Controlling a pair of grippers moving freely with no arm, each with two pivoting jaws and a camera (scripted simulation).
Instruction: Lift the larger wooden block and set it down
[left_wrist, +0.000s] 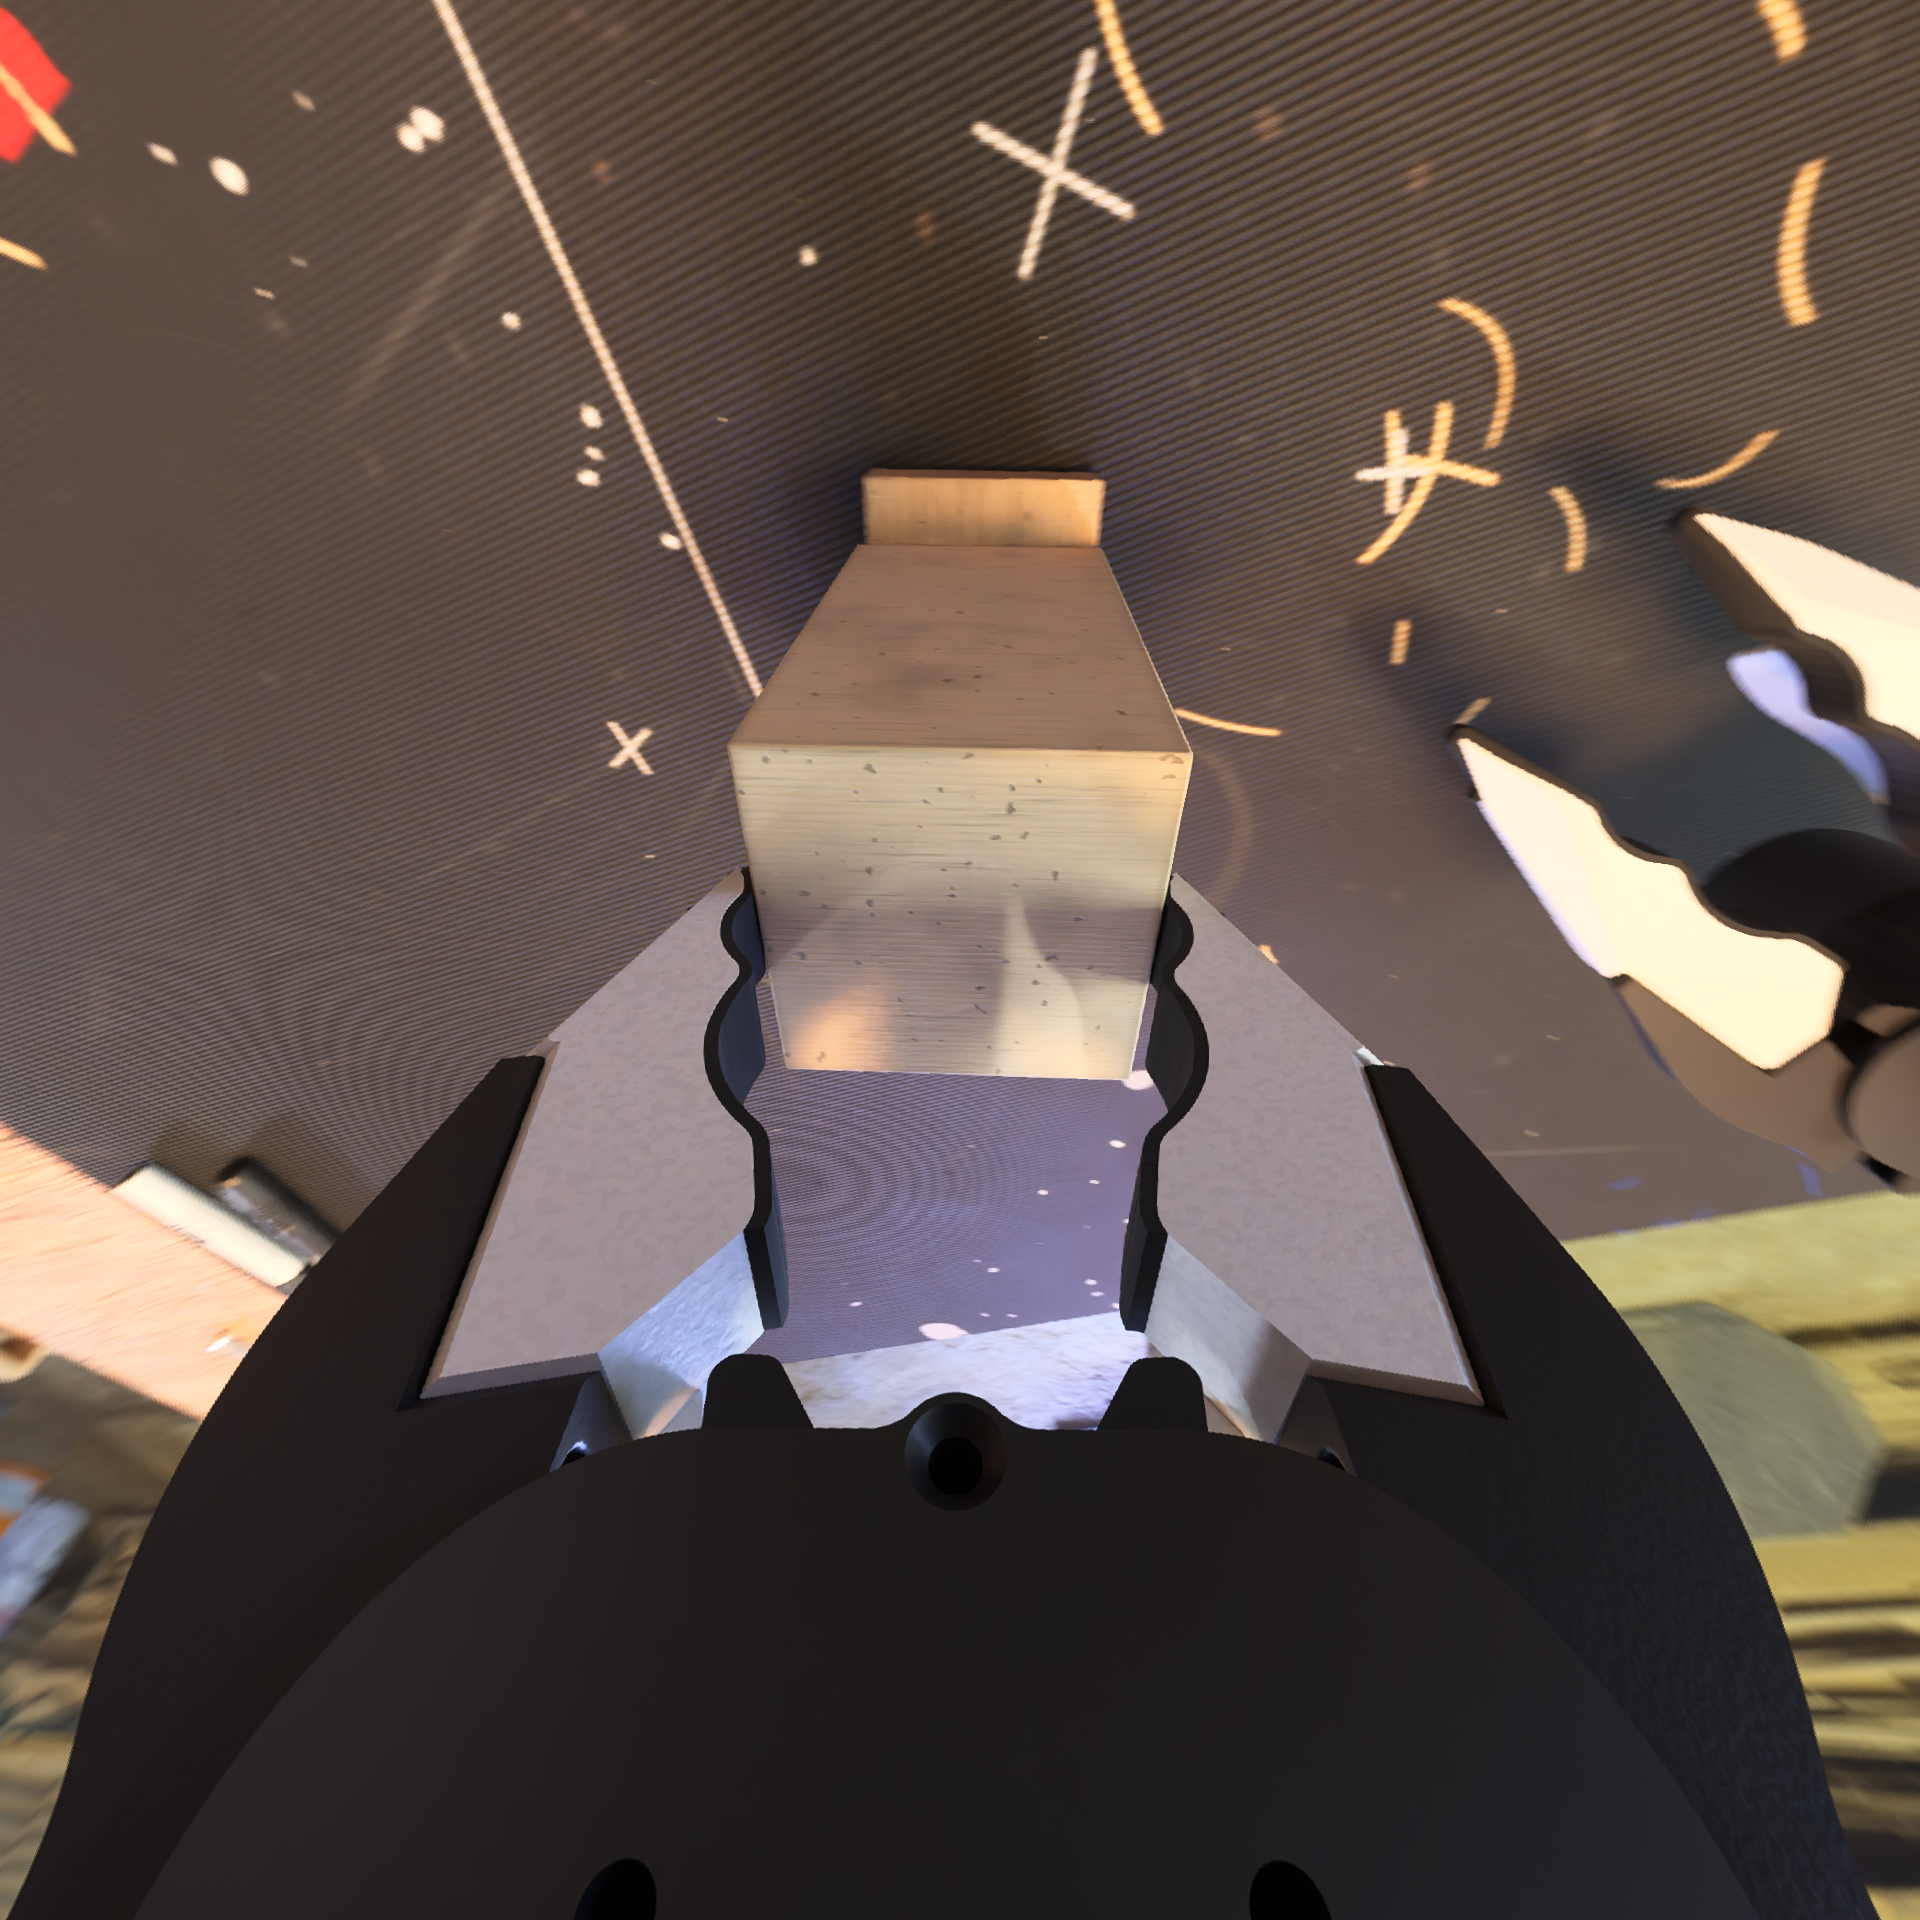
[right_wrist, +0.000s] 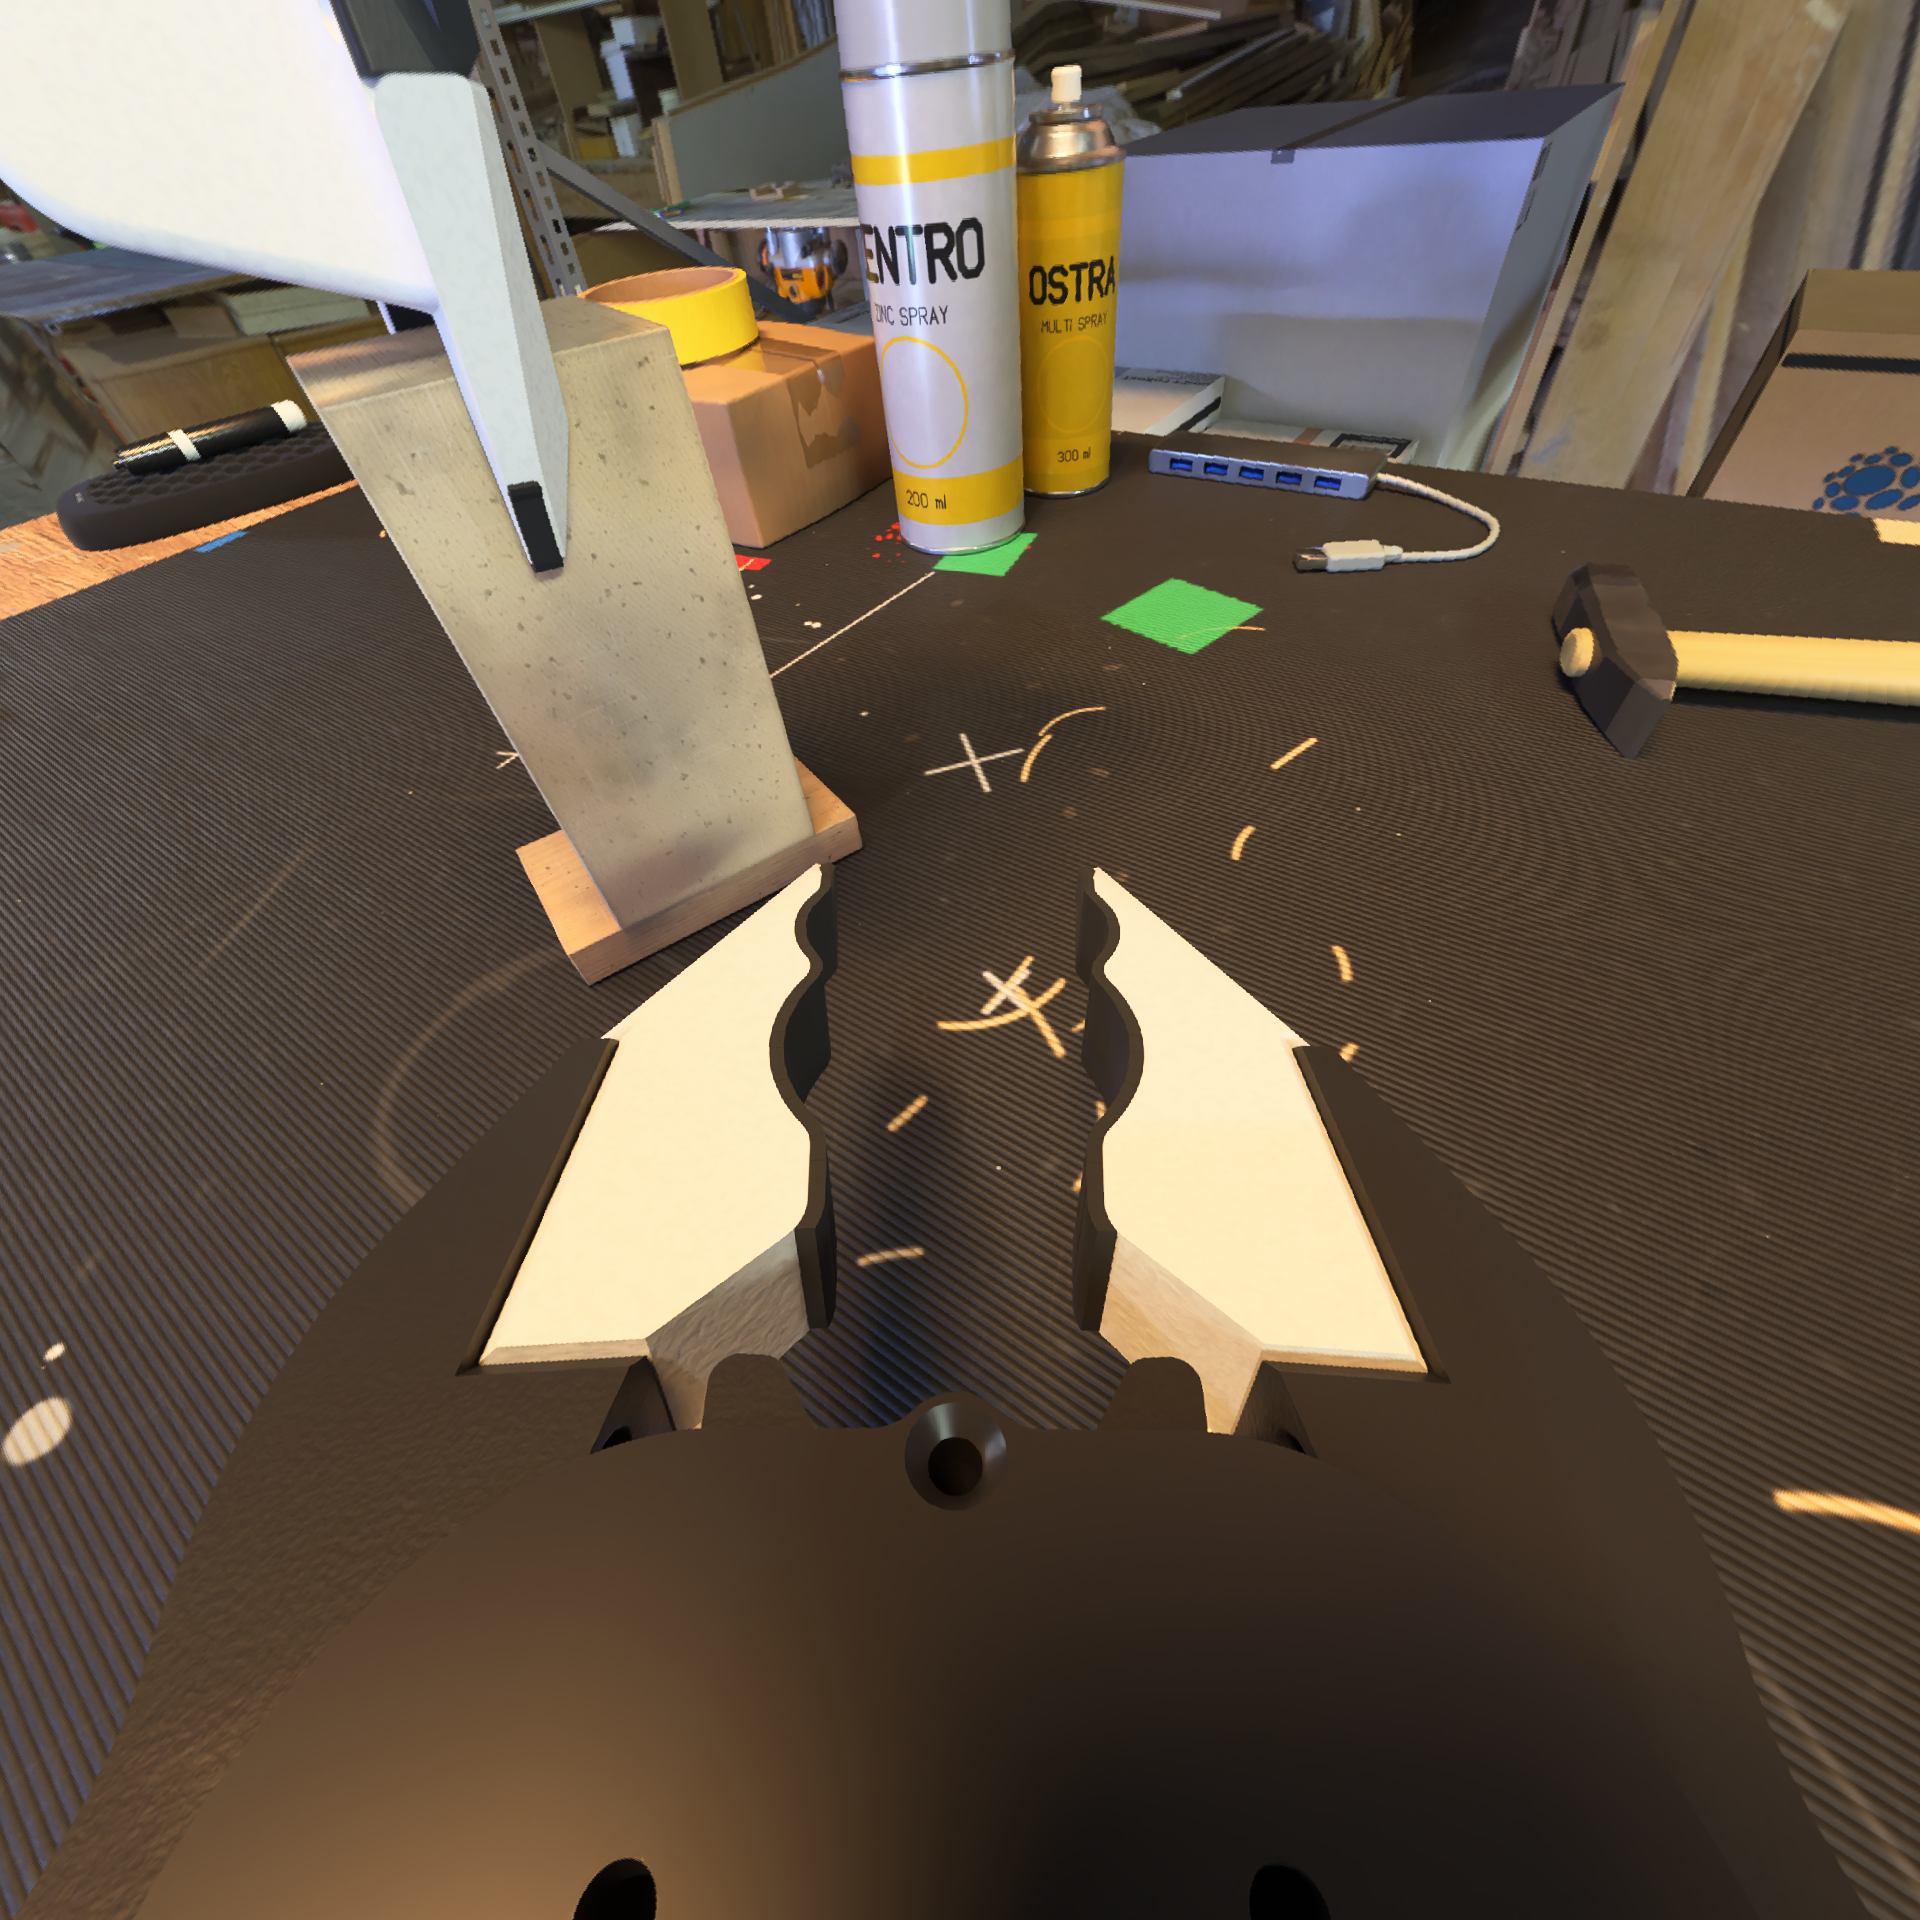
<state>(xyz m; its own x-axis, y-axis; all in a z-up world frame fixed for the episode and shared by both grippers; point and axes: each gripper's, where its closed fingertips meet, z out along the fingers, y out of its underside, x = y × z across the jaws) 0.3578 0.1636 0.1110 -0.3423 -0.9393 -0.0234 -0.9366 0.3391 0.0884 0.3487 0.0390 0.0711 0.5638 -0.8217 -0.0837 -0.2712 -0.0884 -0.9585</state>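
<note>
The larger wooden block (left_wrist: 956, 831) is tall, pale and speckled. My left gripper (left_wrist: 958, 894) is shut on its upper end from above. In the right wrist view the block (right_wrist: 623, 644) stands on end, with its bottom on a small flat wooden block (right_wrist: 592, 914) that lies on the dark mat (right_wrist: 312, 831). The flat block also shows past the tall one in the left wrist view (left_wrist: 982, 507). One left finger (right_wrist: 499, 312) presses the tall block's side. My right gripper (right_wrist: 958, 878) is open and empty, low over the mat just right of the blocks; it also shows in the left wrist view (left_wrist: 1714, 831).
Behind the blocks stand a white-and-yellow spray can (right_wrist: 935, 312), a yellow spray can (right_wrist: 1070, 312) and a cardboard box (right_wrist: 800, 426) with a yellow tape roll (right_wrist: 686, 312). A USB hub (right_wrist: 1268, 473), a hammer (right_wrist: 1621, 655), a green square (right_wrist: 1179, 615) and a marker (right_wrist: 208, 436) lie around.
</note>
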